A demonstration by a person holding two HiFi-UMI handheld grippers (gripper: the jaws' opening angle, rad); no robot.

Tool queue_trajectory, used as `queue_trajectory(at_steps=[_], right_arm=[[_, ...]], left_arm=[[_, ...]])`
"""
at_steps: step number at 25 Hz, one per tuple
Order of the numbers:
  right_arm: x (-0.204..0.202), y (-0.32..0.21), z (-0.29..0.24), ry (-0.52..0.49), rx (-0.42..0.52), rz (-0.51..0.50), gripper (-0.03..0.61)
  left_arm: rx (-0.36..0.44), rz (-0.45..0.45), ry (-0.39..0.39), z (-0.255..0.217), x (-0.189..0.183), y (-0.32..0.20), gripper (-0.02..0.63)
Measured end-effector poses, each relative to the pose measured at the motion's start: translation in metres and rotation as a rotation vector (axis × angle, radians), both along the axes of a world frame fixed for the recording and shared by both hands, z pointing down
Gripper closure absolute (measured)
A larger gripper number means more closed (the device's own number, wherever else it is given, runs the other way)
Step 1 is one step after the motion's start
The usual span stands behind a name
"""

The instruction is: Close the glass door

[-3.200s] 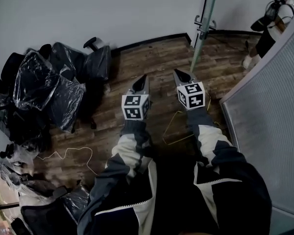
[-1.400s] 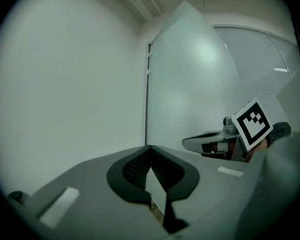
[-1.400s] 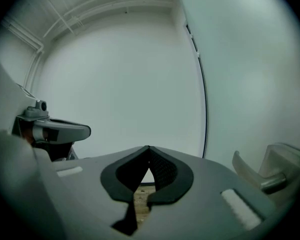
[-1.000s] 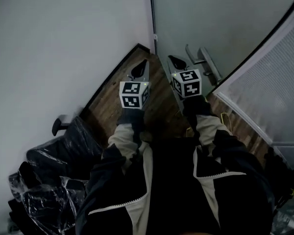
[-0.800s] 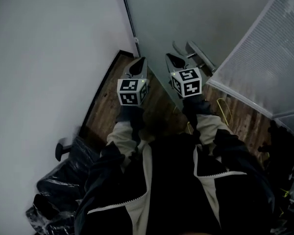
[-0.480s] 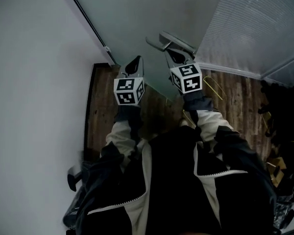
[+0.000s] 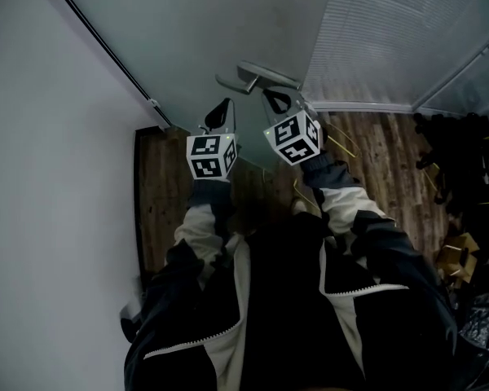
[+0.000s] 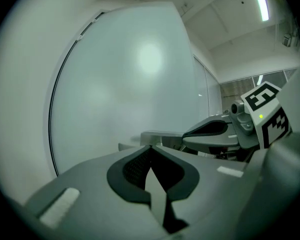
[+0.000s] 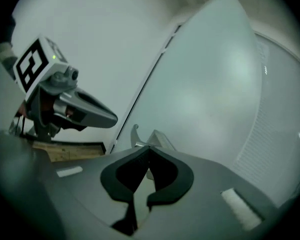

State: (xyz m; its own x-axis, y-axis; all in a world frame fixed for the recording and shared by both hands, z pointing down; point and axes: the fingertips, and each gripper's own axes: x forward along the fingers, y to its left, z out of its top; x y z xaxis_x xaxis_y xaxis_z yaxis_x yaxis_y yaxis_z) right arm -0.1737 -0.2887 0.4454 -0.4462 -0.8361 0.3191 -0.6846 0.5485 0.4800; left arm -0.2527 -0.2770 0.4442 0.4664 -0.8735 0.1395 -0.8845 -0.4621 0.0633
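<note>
Frosted glass door (image 7: 228,31), its lever handle (image 7: 265,76) just beyond the right gripper (image 7: 274,98), left gripper (image 7: 225,108) alongside, both with jaws together and empty: approach step, apparently no contact yet; next, press handle or pane to swing it shut.

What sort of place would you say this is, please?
Probably an office or a similar indoor workspace: a frosted glass door with a metal lever handle, a plain white wall beside it, and a wooden plank floor.
</note>
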Motion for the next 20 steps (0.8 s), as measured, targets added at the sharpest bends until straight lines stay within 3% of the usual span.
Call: queue_trajectory(at_steps=[2,4,7,11,13,18,20], right_arm=[[-0.008,-0.002,0.000,0.157,0.066,-0.032,0.572],[-0.016,-0.006,0.004,0.298,0.102,-0.066,0.441],[-0.025,-0.014,0.018,0.503,0.112,-0.117,0.366],[-0.034,-0.027,0.040,0.773,0.145,-0.143,0.339],[-0.037,-0.031,0.044,0.827,0.162,-0.144,0.340],[-0.038,-0.040,0.042,0.852,0.175,-0.136,0.342],[-0.039,-0.043,0.048,0.893,0.176,-0.136,0.372]], left_arm=[[-0.003,0.001,0.007,0.001,0.000,-0.002,0.614],[-0.004,-0.001,0.014,0.000,-0.001,-0.003,0.614],[-0.006,-0.003,0.021,0.000,-0.004,-0.002,0.614],[-0.008,-0.018,0.027,0.004,-0.012,-0.002,0.614],[-0.015,-0.022,0.031,0.007,-0.012,0.000,0.615],[-0.020,-0.026,0.033,0.007,-0.013,-0.002,0.614],[-0.015,-0.029,0.032,0.005,-0.017,-0.003,0.615]])
